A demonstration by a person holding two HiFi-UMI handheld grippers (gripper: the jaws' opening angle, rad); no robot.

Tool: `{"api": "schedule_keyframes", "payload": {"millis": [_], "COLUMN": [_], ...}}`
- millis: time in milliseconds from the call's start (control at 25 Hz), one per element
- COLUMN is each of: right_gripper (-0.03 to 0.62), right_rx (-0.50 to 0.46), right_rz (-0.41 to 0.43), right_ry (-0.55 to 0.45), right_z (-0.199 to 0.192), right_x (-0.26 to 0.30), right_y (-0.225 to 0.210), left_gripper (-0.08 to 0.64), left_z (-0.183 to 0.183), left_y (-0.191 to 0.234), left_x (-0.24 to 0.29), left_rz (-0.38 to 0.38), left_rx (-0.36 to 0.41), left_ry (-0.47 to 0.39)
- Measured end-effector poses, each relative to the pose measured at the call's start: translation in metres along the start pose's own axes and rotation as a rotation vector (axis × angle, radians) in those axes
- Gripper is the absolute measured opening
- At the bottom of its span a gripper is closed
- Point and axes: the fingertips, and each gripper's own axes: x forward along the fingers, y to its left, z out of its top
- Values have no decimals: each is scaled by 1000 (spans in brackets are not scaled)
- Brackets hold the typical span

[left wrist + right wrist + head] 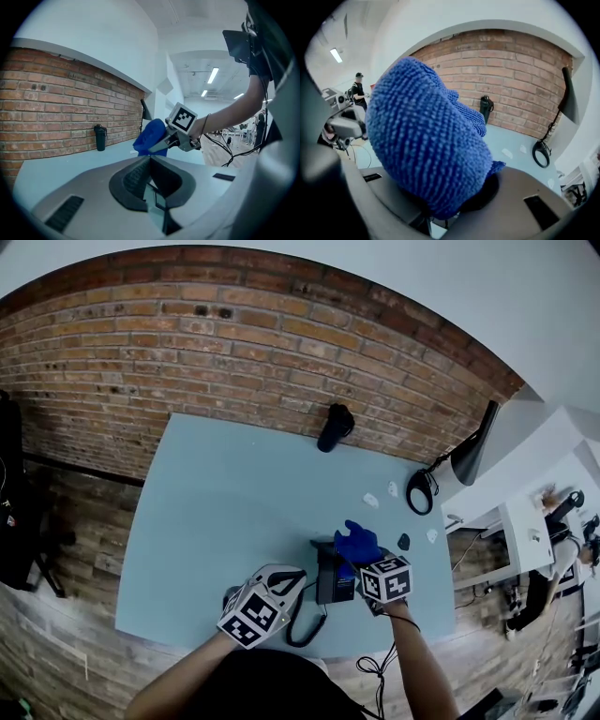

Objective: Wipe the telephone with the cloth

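Telephone [334, 583] near front edge of table [225, 512], under cloth [357, 543]

Cloth [426, 140] is bright blue with a nubby knit weave. Bench [225, 512] is pale blue-grey. Brick wall [234, 343] is red-brown, and the telephone [333, 585] and bottle [333, 427] are both black. Left claw [151, 185] and right claw [359, 563] each carry black-and-white square-marker cubes.

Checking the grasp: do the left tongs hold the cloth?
No, the cloth is clamped in the right tongs, apart from the left tongs.
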Motion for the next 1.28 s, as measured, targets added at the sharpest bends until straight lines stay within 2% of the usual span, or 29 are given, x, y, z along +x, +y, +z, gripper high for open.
{"api": "schedule_keyframes", "payload": {"millis": [80, 160, 320, 440, 560, 720, 800, 1040, 1200, 1280], "right_gripper": [126, 127, 126, 126, 126, 126, 126, 125, 126, 126], "right_rx": [3, 10, 19, 13, 10, -93, -109, 31, 56, 31], "right_rz": [-5, -10, 10, -6, -37, -87, -111, -106, -82, -89], "right_ry": [-30, 3, 119, 173, 167, 174, 169, 105, 109, 113], "right_z": [17, 15, -16, -37, -40, -42, -43, -46, -56, -62], "right_x": [12, 30, 68, 88, 92, 93, 93, 88, 84, 82], "right_y": [0, 1, 13, 14, 13, 17, 17, 17, 22, 25], "left_gripper": [11, 11, 11, 11, 11, 11, 11, 11, 11, 11], "left_z": [0, -1, -4, -5, -8, -9, -9, -16, -19, -18], "left_y": [2, 5, 14, 20, 21, 17, 13, 1, -1, -2], "left_x": [1, 1, -2, -4, -5, -1, 2, 6, 7, 8], "left_rz": [5, 12, 34, 46, 42, 23, 10, -26, -29, -30], "left_rx": [-3, -7, -24, -37, -42, -39, -31, -11, 1, 11], "left_ry": [2, 6, 14, 18, 19, 23, 28, 54, 66, 68]}}
